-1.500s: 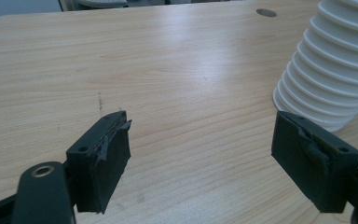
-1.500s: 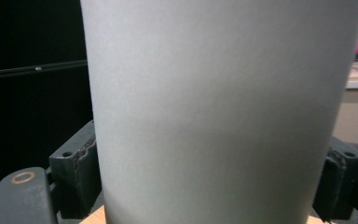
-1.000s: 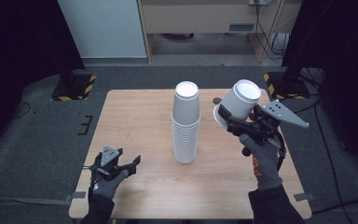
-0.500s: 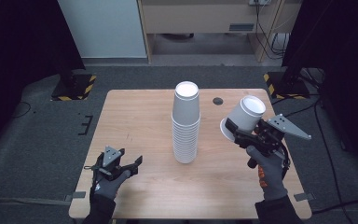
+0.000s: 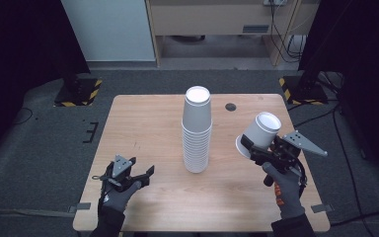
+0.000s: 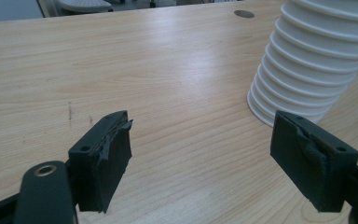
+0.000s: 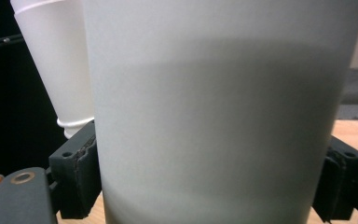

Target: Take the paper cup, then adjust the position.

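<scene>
Right claw [image 5: 250,148] clamped on inverted cup [image 5: 259,134], mid-placement; next, level it onto desk [image 5: 148,123]. Left claw [image 5: 137,174] apart, empty.

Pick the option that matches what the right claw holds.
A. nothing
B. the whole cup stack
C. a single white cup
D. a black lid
C: the right claw is clamped on one white cup, tilted in the air, apart from the cup stack standing on the table.
</scene>
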Demonstrator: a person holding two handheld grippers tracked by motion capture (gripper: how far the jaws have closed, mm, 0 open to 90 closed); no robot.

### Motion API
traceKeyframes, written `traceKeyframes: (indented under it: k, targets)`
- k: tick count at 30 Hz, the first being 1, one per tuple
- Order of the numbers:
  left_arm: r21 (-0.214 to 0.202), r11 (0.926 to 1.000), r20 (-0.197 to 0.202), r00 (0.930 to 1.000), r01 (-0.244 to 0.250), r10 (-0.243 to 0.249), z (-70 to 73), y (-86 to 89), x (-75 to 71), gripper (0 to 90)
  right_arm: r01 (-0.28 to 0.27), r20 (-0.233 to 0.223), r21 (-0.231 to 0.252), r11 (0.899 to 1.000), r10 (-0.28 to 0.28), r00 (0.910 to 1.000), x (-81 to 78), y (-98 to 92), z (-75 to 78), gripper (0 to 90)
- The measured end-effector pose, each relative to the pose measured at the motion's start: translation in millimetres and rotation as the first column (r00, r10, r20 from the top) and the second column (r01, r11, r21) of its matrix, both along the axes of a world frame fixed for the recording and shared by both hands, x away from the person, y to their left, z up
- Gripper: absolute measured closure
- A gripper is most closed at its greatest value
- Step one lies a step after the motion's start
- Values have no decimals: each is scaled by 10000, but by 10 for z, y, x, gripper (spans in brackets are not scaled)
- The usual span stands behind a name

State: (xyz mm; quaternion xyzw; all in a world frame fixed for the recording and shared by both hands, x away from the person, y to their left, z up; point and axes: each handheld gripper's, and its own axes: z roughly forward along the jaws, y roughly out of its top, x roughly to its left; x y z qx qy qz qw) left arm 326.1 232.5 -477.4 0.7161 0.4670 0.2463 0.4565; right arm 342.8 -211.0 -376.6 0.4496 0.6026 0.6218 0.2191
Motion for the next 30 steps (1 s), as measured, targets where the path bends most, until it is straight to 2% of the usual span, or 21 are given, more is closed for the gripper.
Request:
traceKeyframes:
  k: [4,7,10,19,21,26,27,30]
  targets:
    - [-45,9999,146,9998,134,-133,14,-39,-12,191,1,-210,69,10000,1,9998,-17,-19,-99,147]
    - [-85,9998,191,9996,202,-200,20,-55,-19,191,27,-262,94,10000,-24,9997,-18,-25,-127,147]
    - [-85,9995,251,9992,304,-302,30,-76,-28,191,1,-332,333,9994,10,9994,-28,-29,-156,147]
    - [-138,9978,407,9971,646,-640,46,-189,-55,194,85,-573,439,9990,-60,9983,-71,-71,-249,147]
    - [-88,9964,469,9953,848,-843,50,-246,-63,195,101,-668,673,9977,-56,9977,-73,-95,-269,147]
    - [-58,9932,551,9918,1159,-1154,54,-336,-73,204,147,-752,803,9967,-87,9971,-78,-111,-289,146]
    - [-83,9923,558,9909,1233,-1226,49,-368,-79,205,150,-847,1023,9946,-63,9964,-81,-120,-298,146]
    - [-83,9889,645,9870,1484,-1475,56,-454,-94,215,138,-882,1124,9936,-38,9961,-86,-125,-313,146]
